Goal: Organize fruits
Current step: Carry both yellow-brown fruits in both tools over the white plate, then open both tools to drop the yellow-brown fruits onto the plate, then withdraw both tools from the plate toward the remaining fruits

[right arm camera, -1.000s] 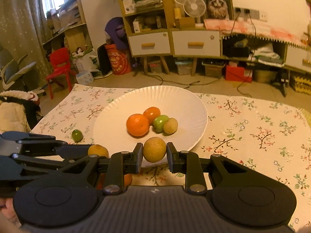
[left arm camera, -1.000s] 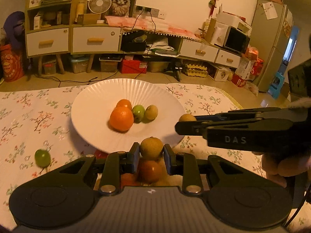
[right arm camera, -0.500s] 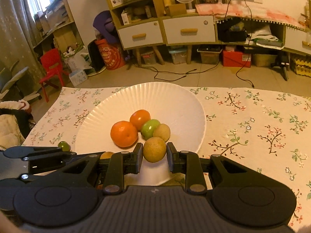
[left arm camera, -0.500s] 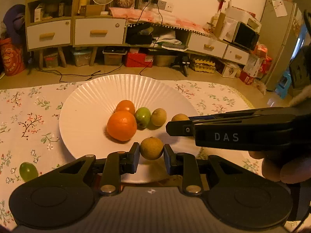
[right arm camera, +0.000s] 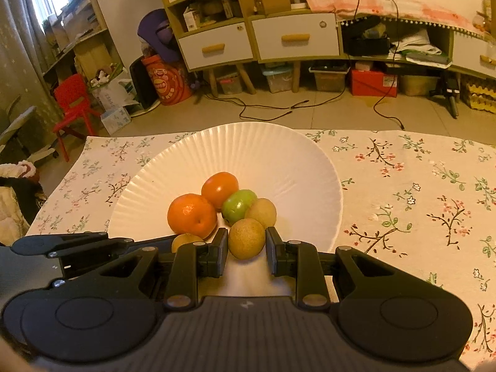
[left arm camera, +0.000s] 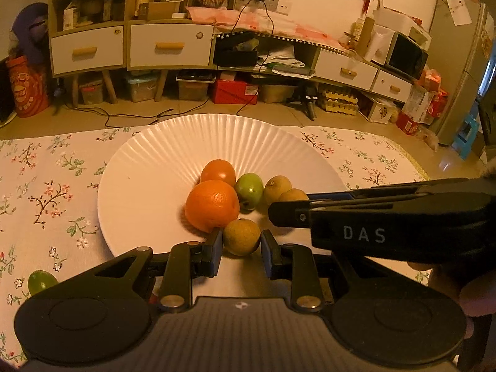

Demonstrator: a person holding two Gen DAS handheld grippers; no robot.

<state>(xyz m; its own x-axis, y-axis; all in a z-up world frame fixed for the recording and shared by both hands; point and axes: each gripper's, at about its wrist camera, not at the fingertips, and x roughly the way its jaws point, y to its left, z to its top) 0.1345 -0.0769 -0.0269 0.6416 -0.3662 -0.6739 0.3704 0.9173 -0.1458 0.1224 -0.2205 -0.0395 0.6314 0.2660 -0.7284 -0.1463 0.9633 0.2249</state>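
A white fluted plate (left arm camera: 161,167) (right arm camera: 279,155) holds a big orange (left arm camera: 212,205) (right arm camera: 192,215), a smaller orange (left arm camera: 218,172) (right arm camera: 220,189), a green fruit (left arm camera: 249,189) (right arm camera: 238,205) and a brown fruit (left arm camera: 276,187) (right arm camera: 261,212). My left gripper (left arm camera: 241,246) is shut on a brown fruit (left arm camera: 241,237) over the plate's near part. My right gripper (right arm camera: 246,248) is shut on another brown fruit (right arm camera: 247,238) (left arm camera: 293,195) beside the pile. The right gripper shows side-on in the left wrist view (left arm camera: 387,217).
A loose green fruit (left arm camera: 40,281) lies on the floral tablecloth (right arm camera: 418,192) left of the plate. The table's far edge is just behind the plate. Cabinets (left arm camera: 167,46) and floor clutter stand beyond.
Both grippers have moved forward over the plate with their brown fruits, now close beside the pile. Their jaws stay shut on the fruits.
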